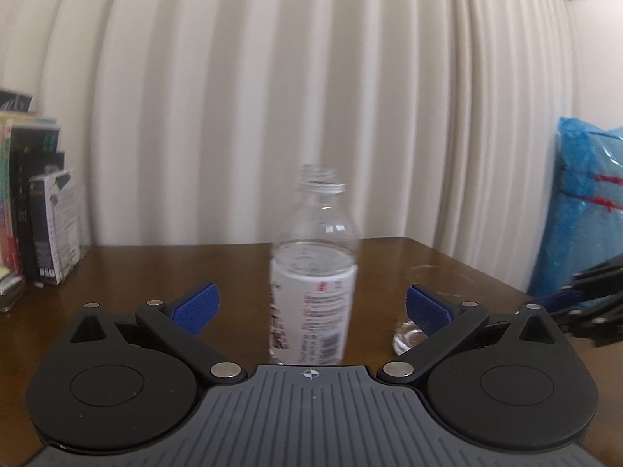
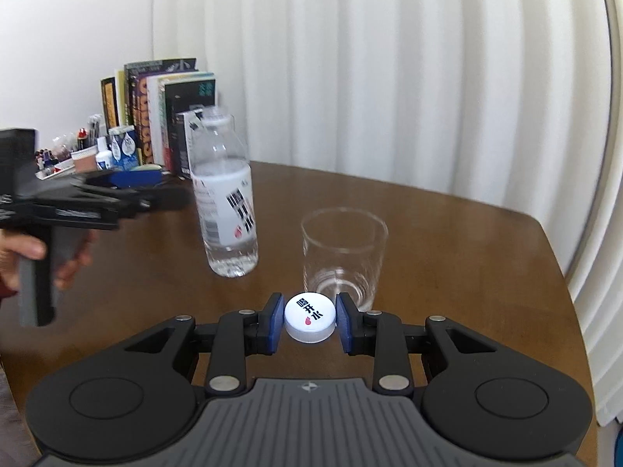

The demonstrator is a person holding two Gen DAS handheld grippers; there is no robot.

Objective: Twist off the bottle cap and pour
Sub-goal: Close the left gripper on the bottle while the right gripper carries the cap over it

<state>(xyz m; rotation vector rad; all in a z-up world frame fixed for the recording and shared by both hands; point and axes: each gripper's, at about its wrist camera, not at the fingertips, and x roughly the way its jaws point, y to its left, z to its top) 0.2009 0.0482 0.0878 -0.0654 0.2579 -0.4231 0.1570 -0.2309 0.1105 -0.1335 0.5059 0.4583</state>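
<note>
Your right gripper (image 2: 310, 321) has its jaws pinching the round white plastic cap (image 2: 310, 316). Your left gripper (image 1: 311, 307) holds its jaws spread – the uncapped clear plastic bottle (image 1: 313, 268) stands between them, untouched, on the brown wooden table (image 2: 447, 257) beside the clear drinking glass (image 2: 344, 257).

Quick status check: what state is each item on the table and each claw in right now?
Clear plastic water bottle: upright on the table, uncapped, partly full.
White screw cap: off the bottle, pinched in the right claw.
Clear drinking glass: upright, empty.
Left claw: open, astride the bottle without touching it.
</note>
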